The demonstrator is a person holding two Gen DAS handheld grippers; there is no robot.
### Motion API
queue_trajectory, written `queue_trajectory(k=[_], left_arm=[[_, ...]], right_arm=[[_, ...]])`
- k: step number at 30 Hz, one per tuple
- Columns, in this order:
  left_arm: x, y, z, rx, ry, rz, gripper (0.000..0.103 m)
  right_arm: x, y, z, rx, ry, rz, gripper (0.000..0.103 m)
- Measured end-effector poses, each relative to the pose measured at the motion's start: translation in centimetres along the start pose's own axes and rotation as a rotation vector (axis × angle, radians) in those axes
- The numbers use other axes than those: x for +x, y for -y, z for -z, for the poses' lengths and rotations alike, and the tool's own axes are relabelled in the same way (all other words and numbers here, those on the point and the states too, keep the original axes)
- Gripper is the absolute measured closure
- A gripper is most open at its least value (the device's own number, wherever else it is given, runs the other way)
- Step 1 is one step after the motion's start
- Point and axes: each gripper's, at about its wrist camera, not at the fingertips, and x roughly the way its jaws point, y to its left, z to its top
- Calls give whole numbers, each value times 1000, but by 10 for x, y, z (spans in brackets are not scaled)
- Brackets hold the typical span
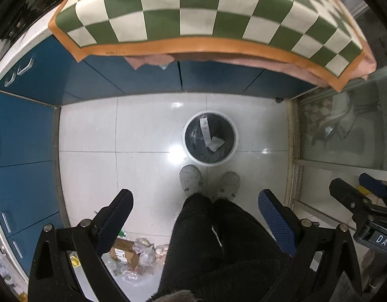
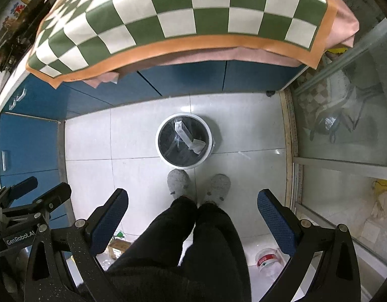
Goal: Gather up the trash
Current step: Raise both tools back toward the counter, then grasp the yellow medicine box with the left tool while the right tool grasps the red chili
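Note:
A round white trash bin with a dark liner stands on the floor and holds a long white paper wrapper. It also shows in the right wrist view. My left gripper is open and empty, held high above the floor. My right gripper is open and empty too. A pile of trash with a brown cardboard box and crumpled plastic lies on the floor at lower left. A clear cup with a red label lies at lower right.
The person's black-trousered legs and grey slippers stand just before the bin. A counter with a green-and-white checked cloth sits above blue cabinets. A glass sliding door is to the right.

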Motion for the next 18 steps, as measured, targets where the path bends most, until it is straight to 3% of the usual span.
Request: queue_trajectory(k=[5,9,13,18], left_arm=[[-38,-2,-29,31,105,2,0],[-63,-6,-79,14,200,-41,0],[-81,-8,-140,-48,241,-52,0],[-95,11,-221,-69,329,-165,0]], right_arm=[[-24,-2,-25,58,66,-59,0],[-49,6,-66,103,130,-108,0],[-69,18,-126,110,189,-125,0],[-76,47,-240,59,261,-99,0]])
